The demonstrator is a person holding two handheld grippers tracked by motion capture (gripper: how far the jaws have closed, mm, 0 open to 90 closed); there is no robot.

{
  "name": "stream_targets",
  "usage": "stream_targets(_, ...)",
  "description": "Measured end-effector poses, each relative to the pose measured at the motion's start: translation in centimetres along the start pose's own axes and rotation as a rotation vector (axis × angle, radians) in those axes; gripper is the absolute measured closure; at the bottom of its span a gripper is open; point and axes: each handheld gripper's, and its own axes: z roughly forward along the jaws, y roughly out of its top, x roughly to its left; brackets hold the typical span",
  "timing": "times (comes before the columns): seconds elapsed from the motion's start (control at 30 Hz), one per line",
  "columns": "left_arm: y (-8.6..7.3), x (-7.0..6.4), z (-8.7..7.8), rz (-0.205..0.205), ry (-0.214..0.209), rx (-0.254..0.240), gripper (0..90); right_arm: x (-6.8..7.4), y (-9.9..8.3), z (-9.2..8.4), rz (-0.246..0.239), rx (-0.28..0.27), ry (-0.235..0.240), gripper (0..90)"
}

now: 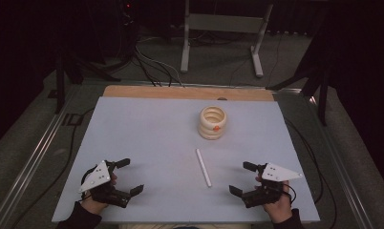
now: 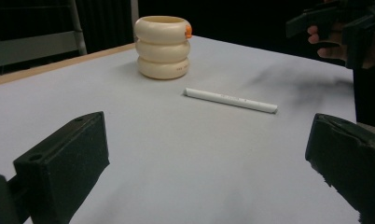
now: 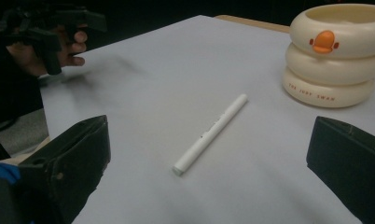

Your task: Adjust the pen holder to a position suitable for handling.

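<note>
A white pen (image 1: 203,167) (image 2: 230,100) (image 3: 210,133) lies flat on the pale sheet, near the front middle. Behind it stands a cream holder (image 1: 212,122) (image 2: 163,46) (image 3: 338,53) shaped like three stacked rings, with an orange duck mark on its side. My left gripper (image 1: 130,176) (image 2: 209,158) rests at the front left, open and holding nothing. At the front right my right gripper (image 1: 242,177) (image 3: 209,163) is open too, with nothing between its jaws. The pen lies between the two grippers, closer to the right one.
The pale sheet (image 1: 147,143) covers a wooden table whose bare edge (image 1: 180,92) shows at the back. Beyond it stand a grey metal frame (image 1: 223,28), cables on the floor and dark stands to both sides.
</note>
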Motion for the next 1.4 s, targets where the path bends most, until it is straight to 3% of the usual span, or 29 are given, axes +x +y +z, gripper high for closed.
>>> stream_targets(0.37,0.0,-0.1,0.1,-0.002,-0.004,0.001,0.0,-0.5,2.6,0.2,0.021,-0.025,-0.021,0.0)
stream_targets(0.87,0.0,-0.1,0.0,-0.002,-0.004,-0.002,0.0,-2.3,5.5,0.5,0.063,-0.074,-0.046,0.0)
stream_targets(1.4,0.0,-0.1,0.0,0.001,-0.005,-0.001,0.0,-4.0,7.9,2.1,0.12,-0.068,-0.06,0.0)
